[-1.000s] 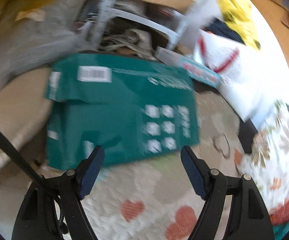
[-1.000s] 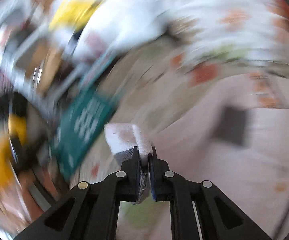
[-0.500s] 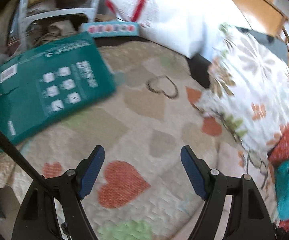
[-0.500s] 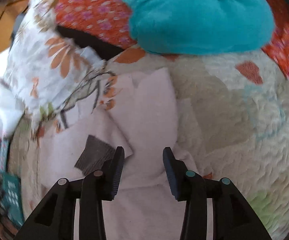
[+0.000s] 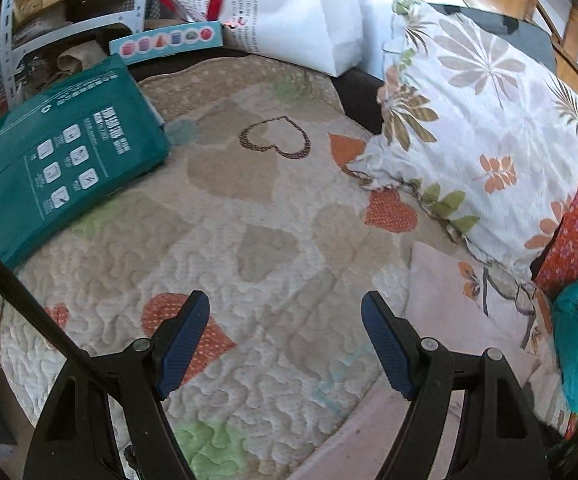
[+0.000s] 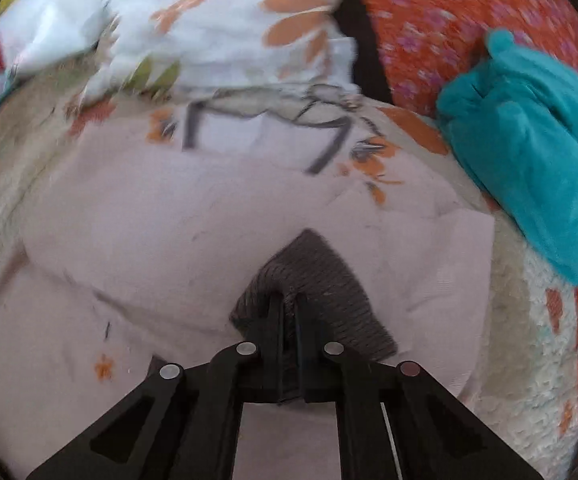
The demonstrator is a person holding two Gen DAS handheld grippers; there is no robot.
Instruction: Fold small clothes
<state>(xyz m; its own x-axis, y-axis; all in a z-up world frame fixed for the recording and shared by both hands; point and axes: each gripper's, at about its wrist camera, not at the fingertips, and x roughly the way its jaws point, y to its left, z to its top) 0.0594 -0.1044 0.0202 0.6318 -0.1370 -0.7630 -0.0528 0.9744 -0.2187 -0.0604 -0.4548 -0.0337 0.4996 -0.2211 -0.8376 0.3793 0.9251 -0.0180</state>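
While right tool (image 6: 287, 304) pinches grey cloth (image 6: 317, 280), teal garment (image 6: 529, 160) beside.

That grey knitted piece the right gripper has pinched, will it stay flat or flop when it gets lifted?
Probably it flops: the grey knitted piece already peaks up into a tent where the right gripper, shut on it, pinches it. It looks small and thin, so likely light. Its ribbed knit seems grippy, so slipping out appears unlikely.
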